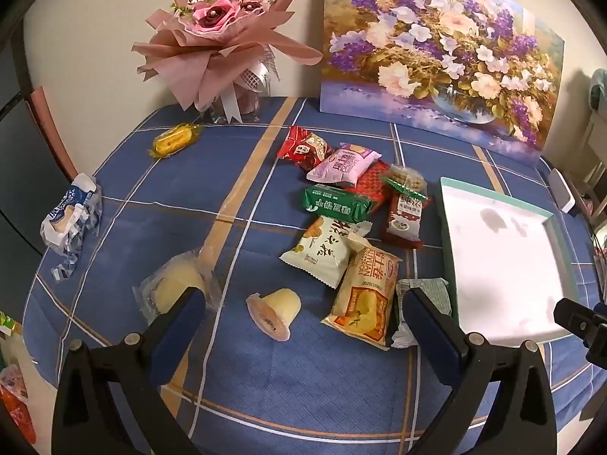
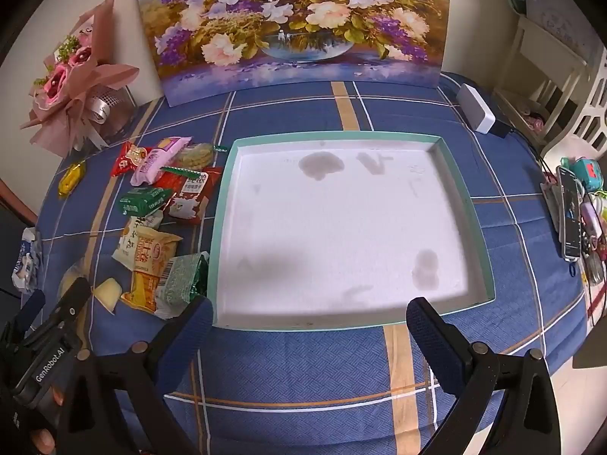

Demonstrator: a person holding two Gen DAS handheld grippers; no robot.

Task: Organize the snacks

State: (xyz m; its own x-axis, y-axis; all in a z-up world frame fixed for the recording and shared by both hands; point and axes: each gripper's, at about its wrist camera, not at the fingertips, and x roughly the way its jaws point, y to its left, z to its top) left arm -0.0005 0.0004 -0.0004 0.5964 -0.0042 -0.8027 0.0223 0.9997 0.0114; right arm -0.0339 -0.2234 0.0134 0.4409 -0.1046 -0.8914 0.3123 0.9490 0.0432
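Jelly cup between (untouched) fingers

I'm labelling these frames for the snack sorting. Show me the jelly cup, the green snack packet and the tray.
jelly cup (image 1: 274, 313): left wrist view, on its pale side.
green snack packet (image 1: 337, 203): left wrist view, middle of the wrapper.
tray (image 2: 470, 204): right wrist view, on its teal right rim.

- The left wrist view is taken from above the near edge of the table, tilted down and forward, with the snack pile at 12 o'clock.
- The right wrist view is set further right, close over the tray, angled down more steeply.
- The tray, snack pile, painting and bouquet are shared.
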